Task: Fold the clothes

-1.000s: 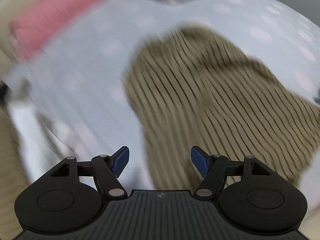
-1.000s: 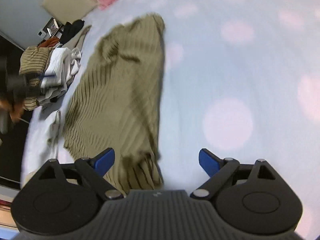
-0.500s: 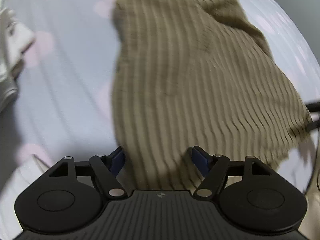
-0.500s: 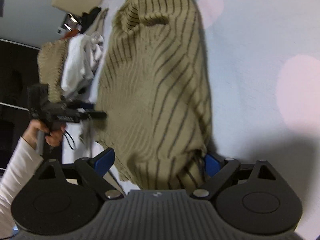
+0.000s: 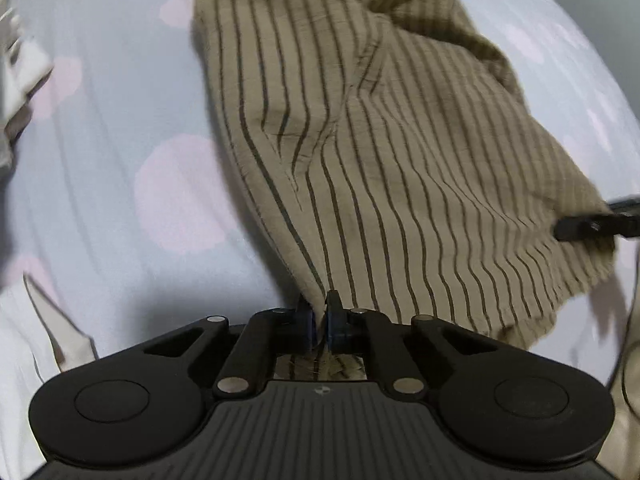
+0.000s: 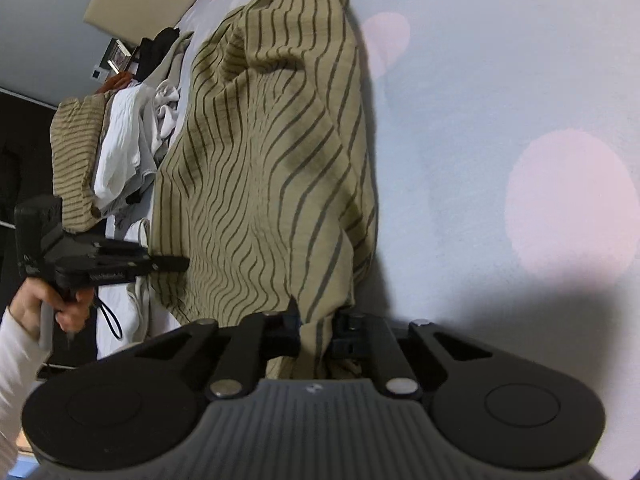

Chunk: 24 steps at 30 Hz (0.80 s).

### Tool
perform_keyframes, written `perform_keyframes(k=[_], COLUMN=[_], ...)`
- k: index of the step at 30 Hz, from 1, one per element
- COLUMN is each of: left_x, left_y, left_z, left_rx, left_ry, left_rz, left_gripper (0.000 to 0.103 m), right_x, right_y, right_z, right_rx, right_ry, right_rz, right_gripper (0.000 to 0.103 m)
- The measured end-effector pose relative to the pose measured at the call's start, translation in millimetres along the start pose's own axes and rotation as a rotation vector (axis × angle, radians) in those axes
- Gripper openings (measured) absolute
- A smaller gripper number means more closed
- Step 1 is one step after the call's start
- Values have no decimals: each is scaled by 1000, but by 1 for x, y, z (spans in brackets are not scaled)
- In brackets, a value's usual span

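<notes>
Both sets of jaws, wide open half a second ago, are now pinched shut on the near hem of the striped garment (image 5: 400, 140): left gripper (image 5: 318, 322), right gripper (image 6: 316, 336). It lies on the dotted bedsheet (image 5: 120, 128), running toward 12 o'clock. Grasp done; lift or fold likely next. Only the right wrist view shows the laundry pile (image 6: 116, 148) at 9 o'clock (left hand (image 6: 44, 304) too).

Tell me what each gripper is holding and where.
Both hold the striped shirt: left gripper and right gripper each pinch a bunched edge.
</notes>
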State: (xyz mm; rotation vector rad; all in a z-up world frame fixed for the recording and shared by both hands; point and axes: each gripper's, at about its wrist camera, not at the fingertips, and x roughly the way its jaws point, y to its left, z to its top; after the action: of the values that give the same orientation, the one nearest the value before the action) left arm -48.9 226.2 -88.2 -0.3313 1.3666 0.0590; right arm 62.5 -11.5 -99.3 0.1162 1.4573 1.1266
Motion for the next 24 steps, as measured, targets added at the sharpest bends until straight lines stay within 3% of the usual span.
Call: perform_keyframes(k=[3,7,17,19,21,24], left_x=[-12,-33,-77,-70,-58,-41], left_y=[-7,-16,2,8,6,-4], left_z=[-2,-8,-29,-24,-20,-24], left_rx=[-40,-90,-205,-189,-144,27], left_ry=[-3,-7,42,58,90,125], left_rz=[-35,-104,-269,-238,-153,4], left_gripper=[2,2,3,4,5,12], right_x=[-13,-42,-97,-106,-100,-75], right_y=[-3,-7,-15,-15,-16,-21], right_z=[9,22,63,68,66,56], right_rx=[43,6,-19,-24,-50,-106], right_ry=[6,-2,123,136,154,189], right_rz=[37,16,-27,-10,-39,-138], right_gripper=[10,10,10,10,10,11])
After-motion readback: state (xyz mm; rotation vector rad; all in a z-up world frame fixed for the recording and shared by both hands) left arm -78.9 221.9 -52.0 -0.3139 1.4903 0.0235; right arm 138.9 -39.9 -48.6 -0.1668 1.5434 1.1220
